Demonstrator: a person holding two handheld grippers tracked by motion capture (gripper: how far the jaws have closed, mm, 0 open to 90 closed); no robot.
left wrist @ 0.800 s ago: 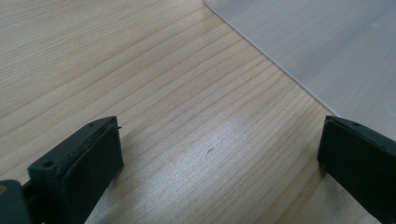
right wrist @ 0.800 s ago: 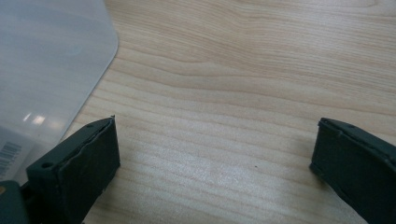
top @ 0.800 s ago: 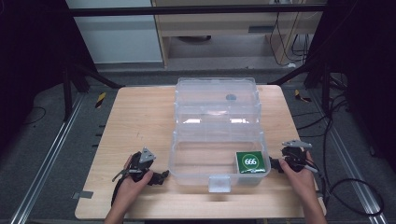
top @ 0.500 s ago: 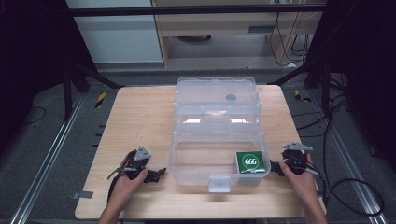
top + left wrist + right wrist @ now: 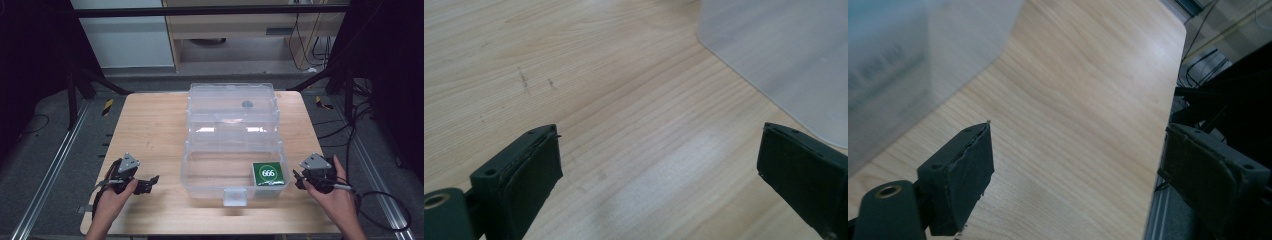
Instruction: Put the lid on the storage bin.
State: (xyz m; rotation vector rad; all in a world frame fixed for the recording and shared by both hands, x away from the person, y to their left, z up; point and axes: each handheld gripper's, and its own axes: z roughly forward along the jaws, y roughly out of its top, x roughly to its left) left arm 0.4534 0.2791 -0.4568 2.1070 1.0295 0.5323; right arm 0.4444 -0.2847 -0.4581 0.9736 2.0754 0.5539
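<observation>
A clear plastic box (image 5: 234,150) stands open in the middle of the wooden table (image 5: 150,130), its lid tipped back. Inside, at the front right corner, lies a green card marked 666 (image 5: 268,173). My left gripper (image 5: 146,184) rests low on the table to the left of the box, held by a hand, its jaws wide apart over bare wood (image 5: 659,165). My right gripper (image 5: 298,179) sits just right of the box near the table's right edge, jaws open with nothing between them (image 5: 1078,165). The box wall (image 5: 903,65) shows blurred at the left of the right gripper view.
The box's front latch tab (image 5: 234,196) points toward the person. Dark floor, metal rails and cables (image 5: 380,210) surround the table. A cabinet and shelf stand beyond the far edge. Bare wood lies to the left of the box.
My left gripper has drifted slightly down and to the left along the table. The right gripper has barely shifted. Box and card have stayed put.
</observation>
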